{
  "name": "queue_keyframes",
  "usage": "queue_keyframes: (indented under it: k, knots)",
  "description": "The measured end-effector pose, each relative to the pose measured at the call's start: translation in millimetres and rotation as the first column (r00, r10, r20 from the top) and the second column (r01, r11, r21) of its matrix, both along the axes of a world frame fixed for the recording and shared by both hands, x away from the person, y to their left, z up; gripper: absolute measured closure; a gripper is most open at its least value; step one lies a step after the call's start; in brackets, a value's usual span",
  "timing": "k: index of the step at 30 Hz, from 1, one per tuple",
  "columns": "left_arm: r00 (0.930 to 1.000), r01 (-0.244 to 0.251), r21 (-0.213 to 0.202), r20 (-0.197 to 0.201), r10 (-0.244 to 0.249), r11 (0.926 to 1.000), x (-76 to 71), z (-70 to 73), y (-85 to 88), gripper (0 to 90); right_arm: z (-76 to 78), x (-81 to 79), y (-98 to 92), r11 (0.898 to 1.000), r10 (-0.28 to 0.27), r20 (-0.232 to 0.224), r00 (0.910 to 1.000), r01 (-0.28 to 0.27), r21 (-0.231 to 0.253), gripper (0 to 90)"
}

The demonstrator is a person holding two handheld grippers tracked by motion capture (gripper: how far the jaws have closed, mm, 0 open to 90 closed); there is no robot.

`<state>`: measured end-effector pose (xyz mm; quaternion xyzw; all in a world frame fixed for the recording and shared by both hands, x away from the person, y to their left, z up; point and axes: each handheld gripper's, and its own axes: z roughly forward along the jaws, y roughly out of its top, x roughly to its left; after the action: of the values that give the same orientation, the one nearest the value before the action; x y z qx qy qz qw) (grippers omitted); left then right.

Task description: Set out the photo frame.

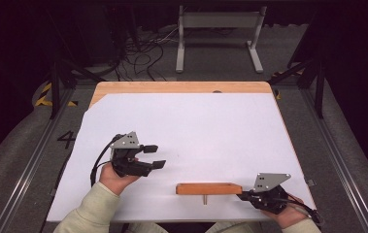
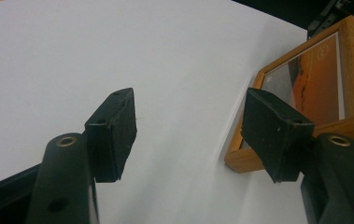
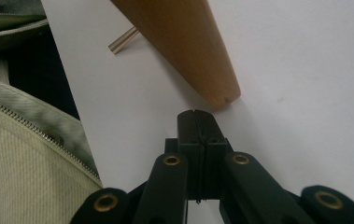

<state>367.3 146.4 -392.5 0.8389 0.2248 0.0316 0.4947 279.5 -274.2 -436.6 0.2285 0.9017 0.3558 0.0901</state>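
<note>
Wooden picture frame (image 1: 208, 188) stands upright near the desk's (image 1: 196, 121) front edge, metal prop pin (image 1: 204, 199) behind it. Right gripper (image 1: 243, 195) jaws pressed together, empty, tips just short of the frame's right end corner. Left gripper (image 1: 155, 156) jaws spread, empty, well left of the frame, aimed toward it. White sheet (image 1: 210, 141) open beyond the frame; little margin on the near side.

One wooden picture frame (image 1: 208, 188), apparently one metal peg (image 1: 204, 199), two tools.
</note>
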Motion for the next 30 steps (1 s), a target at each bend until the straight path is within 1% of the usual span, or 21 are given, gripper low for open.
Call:
queue_keyframes:
  k: [2, 6, 7, 9, 13, 17, 20, 21, 23, 28, 30]
  knots:
    - [1.0, 0.007, 0.003, -0.001, -0.007, 1.0, 0.2, -0.7, -1.1, 35.7, -4.5, 1.8, 4.4, 1.0, 0.009, -0.008, 0.9999, -0.009, -0.001, 90.0]
    - [1.0, 0.01, 0.012, 0.0, -0.01, 0.9999, -0.1, -1.7, -2.5, 35.6, -8.9, 5.4, 11.8, 1.0, 0.017, -0.008, 0.9998, -0.017, 0.001, 90.0]
    - [0.9999, 0.01, 0.01, -0.002, -0.01, 0.9999, -0.2, -1.9, -2.7, 35.6, -9.1, 6.3, 12.6, 1.0, 0.012, -0.009, 0.9999, -0.012, 0.005, 90.0]
    - [0.9999, 0.012, 0.011, -0.003, -0.012, 0.9999, -0.3, -2.4, -2.8, 35.6, -10.4, 8.5, 12.8, 1.0, 0.022, -0.009, 0.9997, -0.022, 0.01, 90.0]
    - [0.9999, 0.009, 0.012, -0.007, -0.009, 0.9999, -0.7, -3.0, -3.2, 35.5, -12.1, 10.9, 12.1, 1.0, 0.023, -0.01, 0.9997, -0.023, 0.017, 90.0]
    - [0.9998, 0.016, 0.018, -0.008, -0.016, 0.9997, -1.3, -3.6, -4.4, 35.4, -12.5, 16.3, 12.6, 1.0, 0.005, -0.013, 0.9999, -0.005, 0.022, 90.0]
    - [0.9999, 0.013, 0.026, -0.006, -0.013, 0.9996, -1.3, -4.4, -5.2, 35.4, -12.7, 22.8, 15.1, 1.0, 0.001, -0.012, 0.9999, -0.001, 0.021, 90.0]
    - [0.9999, 0.013, 0.026, -0.006, -0.013, 0.9996, -1.3, -4.4, -5.2, 35.3, -12.7, 22.8, 15.1, 1.0, 0.001, -0.012, 0.9999, -0.001, 0.021, 90.0]
    - [0.9998, 0.02, 0.028, -0.003, -0.02, 0.9994, -1.3, -4.5, -5.6, 35.4, -12.7, 27.3, 16.7, 1.0, -0.004, -0.012, 0.9999, 0.004, 0.018, 90.0]
    - [0.9999, 0.015, 0.029, -0.005, -0.015, 0.9995, -0.9, -5.3, -5.1, 35.2, -12.8, 38.9, 18.9, 0.999, -0.022, -0.012, 0.9997, 0.022, 0.025, 90.0]
    - [0.9999, 0.014, 0.031, -0.004, -0.014, 0.9994, -0.6, -5.5, -4.8, 35.2, -12.7, 40.7, 19.3, 0.999, -0.026, -0.011, 0.9996, 0.026, 0.025, 90.0]
